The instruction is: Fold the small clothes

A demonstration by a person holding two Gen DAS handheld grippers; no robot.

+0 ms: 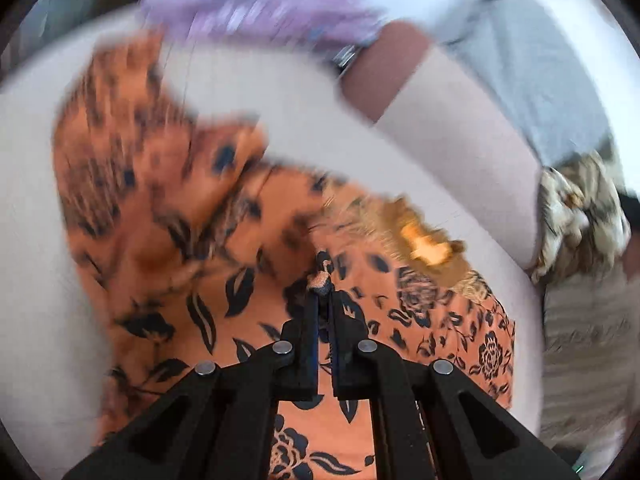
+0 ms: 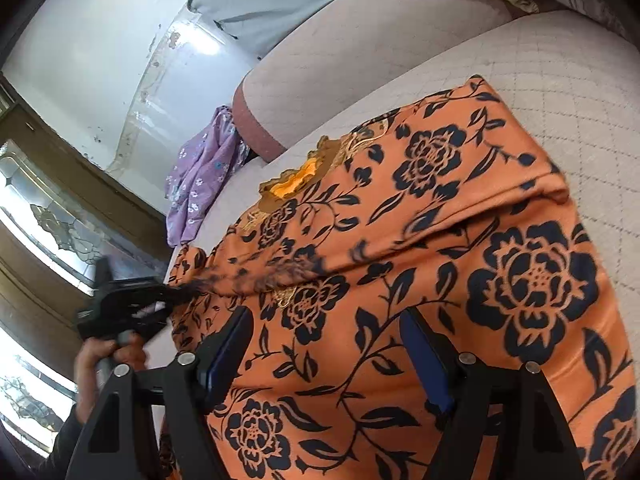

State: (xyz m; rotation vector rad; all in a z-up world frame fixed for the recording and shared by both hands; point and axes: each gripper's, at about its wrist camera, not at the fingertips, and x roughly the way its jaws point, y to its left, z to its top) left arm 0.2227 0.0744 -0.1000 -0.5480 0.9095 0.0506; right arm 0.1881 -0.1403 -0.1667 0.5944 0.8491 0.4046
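In the left wrist view we are seeing the left hand-held gripper [image 1: 323,286] clenched on a small bunched bit of the orange floral garment [image 1: 256,248], its two dark fingers pressed nearly together with the cloth pinched at their tips. The garment is lying spread over a pale pink sofa [image 1: 248,92], and its far part is blurring in this view, so we cannot tell how it is folded there. A golden embroidered patch [image 1: 420,236] is showing on the garment just beyond the fingertips. A purple cloth [image 1: 248,4] is sitting at the far edge of the sofa, a grey cushion [image 1: 532,76] is leaning to the right, and a cream patterned cloth [image 1: 580,216] is lying near the sofa's right end. In the right wrist view we are looking along the right hand-held gripper [image 2: 326,344], which is released, its blue-padded fingers standing well apart above the garment [image 2: 440,240] and gripping nothing. The garment is lying on the sofa seat [image 2: 580,92] with one flap doubled across it. At the left, the other hand-held gripper [image 2: 168,294] is pinching a stretched corner of that flap, and the person's hand [image 2: 108,356] is holding its handle. The purple flowered cloth [image 2: 200,184] is hanging at the sofa's edge.
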